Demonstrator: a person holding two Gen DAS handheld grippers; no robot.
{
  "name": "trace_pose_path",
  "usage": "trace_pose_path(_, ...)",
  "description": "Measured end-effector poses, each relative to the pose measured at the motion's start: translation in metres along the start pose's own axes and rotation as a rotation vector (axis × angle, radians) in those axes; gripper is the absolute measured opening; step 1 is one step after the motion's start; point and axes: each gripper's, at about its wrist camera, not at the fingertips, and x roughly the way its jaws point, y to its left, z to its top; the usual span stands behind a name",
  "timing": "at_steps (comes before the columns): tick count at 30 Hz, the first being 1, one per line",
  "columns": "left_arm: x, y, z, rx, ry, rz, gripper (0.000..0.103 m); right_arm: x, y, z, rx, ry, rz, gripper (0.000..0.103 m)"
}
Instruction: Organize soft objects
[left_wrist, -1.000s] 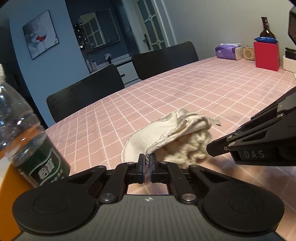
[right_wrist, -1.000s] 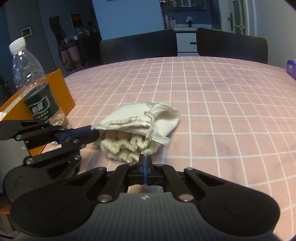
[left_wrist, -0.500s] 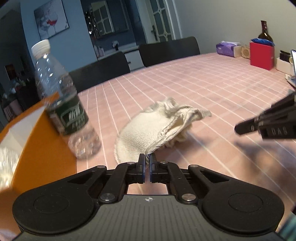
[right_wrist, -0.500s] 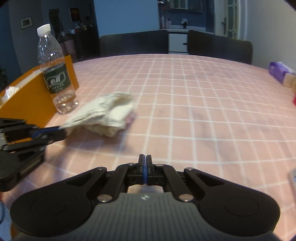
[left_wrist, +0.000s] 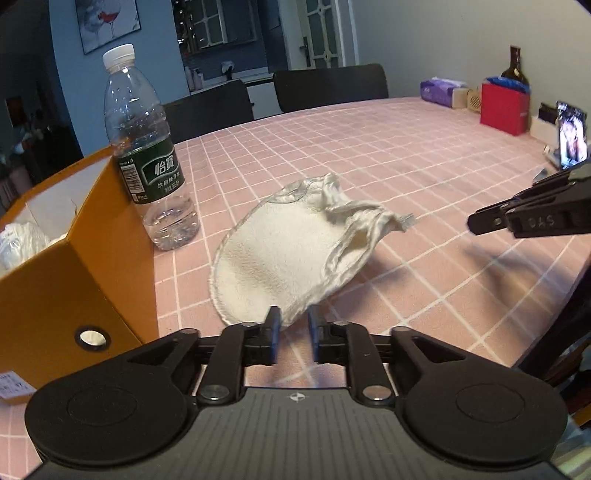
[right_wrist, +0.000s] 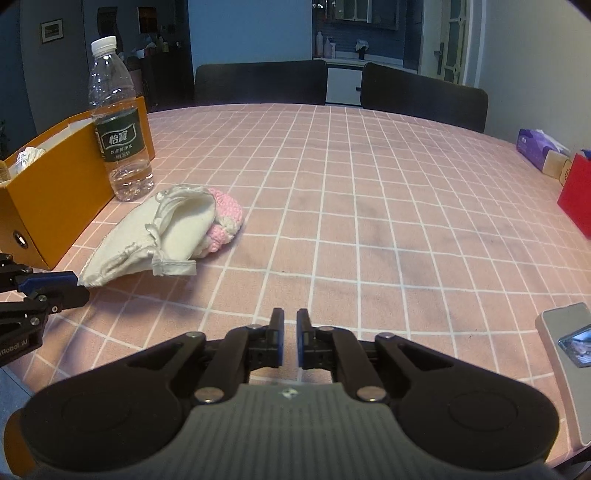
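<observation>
A cream cloth pouch (left_wrist: 291, 254) lies on the pink checked tablecloth, and also shows in the right wrist view (right_wrist: 159, 236). A pink and white knitted item (right_wrist: 225, 218) sticks out of its far side. My left gripper (left_wrist: 292, 334) is open by a small gap, and the pouch's near edge lies just in front of its fingertips, free of them. My right gripper (right_wrist: 290, 338) is slightly open and empty, well back from the pouch over the table's near edge. An orange box (left_wrist: 70, 254) stands left of the pouch with something white inside.
A water bottle (left_wrist: 144, 147) stands between the box and the pouch. A red box (left_wrist: 504, 107), a tissue pack (left_wrist: 437, 90) and a dark bottle (left_wrist: 515, 70) sit at the far right. A phone (right_wrist: 572, 365) lies near the right gripper. Black chairs stand behind the table.
My left gripper has opened and let go of the pouch, which now lies flat. Both grippers have drawn back. The right gripper has opened slightly.
</observation>
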Motion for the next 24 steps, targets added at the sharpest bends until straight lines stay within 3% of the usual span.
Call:
trace_pose_path(1,-0.003,0.000,0.000,-0.006,-0.009,-0.015,0.041,-0.003,0.002,0.001,-0.004,-0.007,-0.002,0.023)
trace_pose_path(2,-0.007,0.001,0.000,-0.018,-0.020,-0.030,0.050,-0.006,0.002,0.002,-0.006,-0.017,-0.004,0.028)
trace_pose_path(6,-0.012,0.008,0.010,-0.124,-0.041,-0.097,0.062,-0.015,-0.002,0.012,0.007,-0.053,-0.010,0.037)
trace_pose_path(8,-0.007,0.013,0.018,-0.194,-0.048,-0.116,0.075,-0.014,-0.003,0.018,0.019,-0.067,-0.005,0.045)
trace_pose_path(10,0.001,0.014,0.026,-0.241,-0.048,-0.113,0.081,-0.008,0.000,0.023,0.024,-0.069,0.001,0.055)
trace_pose_path(16,0.030,0.015,0.037,-0.266,-0.009,-0.050,0.086,0.018,0.001,0.035,0.084,-0.037,0.054,0.056)
trace_pose_path(21,0.024,0.006,0.030,-0.173,-0.034,-0.126,0.088,0.031,0.001,0.047,0.119,-0.035,0.090,0.055)
trace_pose_path(24,0.019,-0.001,0.025,-0.113,-0.037,-0.131,0.091,0.041,0.008,0.047,0.124,-0.009,0.131,0.054)
